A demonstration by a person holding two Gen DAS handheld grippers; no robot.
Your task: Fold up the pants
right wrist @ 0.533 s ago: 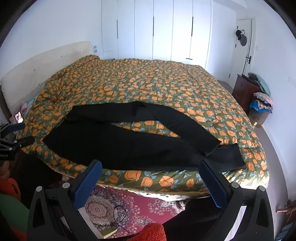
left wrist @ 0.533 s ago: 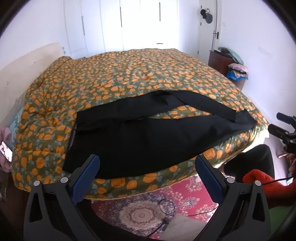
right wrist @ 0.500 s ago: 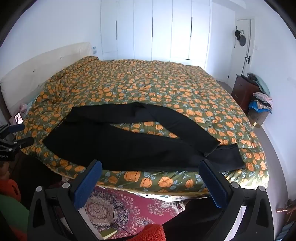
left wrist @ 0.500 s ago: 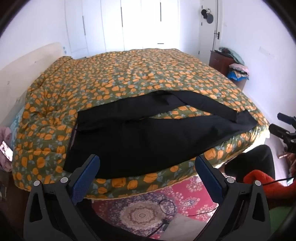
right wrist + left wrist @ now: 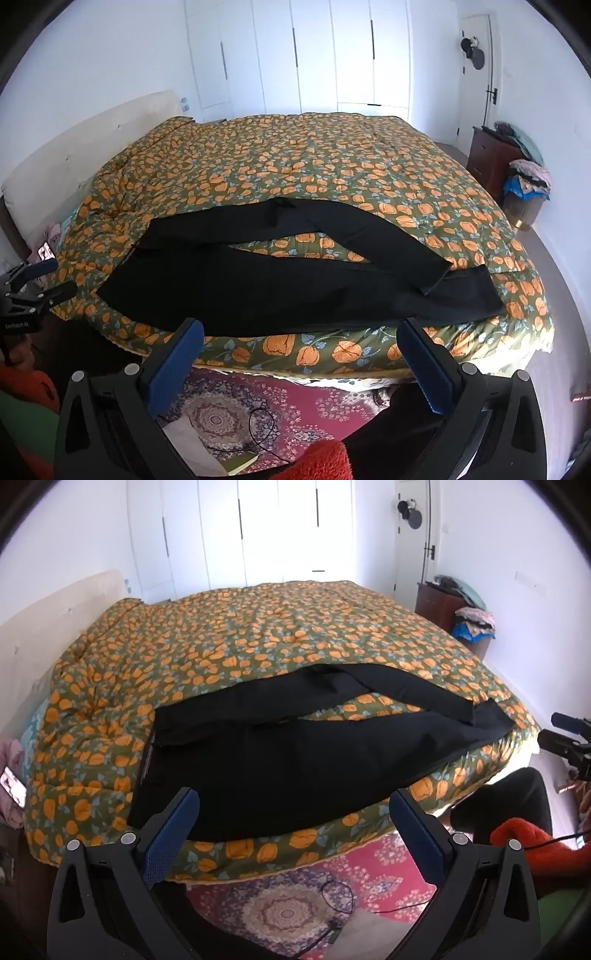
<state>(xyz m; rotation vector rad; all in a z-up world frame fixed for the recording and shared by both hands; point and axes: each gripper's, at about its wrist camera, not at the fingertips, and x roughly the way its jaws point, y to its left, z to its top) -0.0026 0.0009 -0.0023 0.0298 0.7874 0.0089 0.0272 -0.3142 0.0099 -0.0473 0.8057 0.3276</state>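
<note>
No shift; pants [image 5: 295,760] along bed edge [image 5: 280,849]

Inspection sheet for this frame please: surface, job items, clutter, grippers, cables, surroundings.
Surface: bed with orange-flowered quilt.
Job's things: black pants lie unfolded near the front edge, legs spread, far leg's cuff overlapping the near one.
Clutter: phone at the quilt's left edge.
Grippers: left gripper and right gripper open, empty, short of the bed.
Cables: black cord on the patterned rug.
Surroundings: white wardrobe, clothes pile by the wall.
</note>
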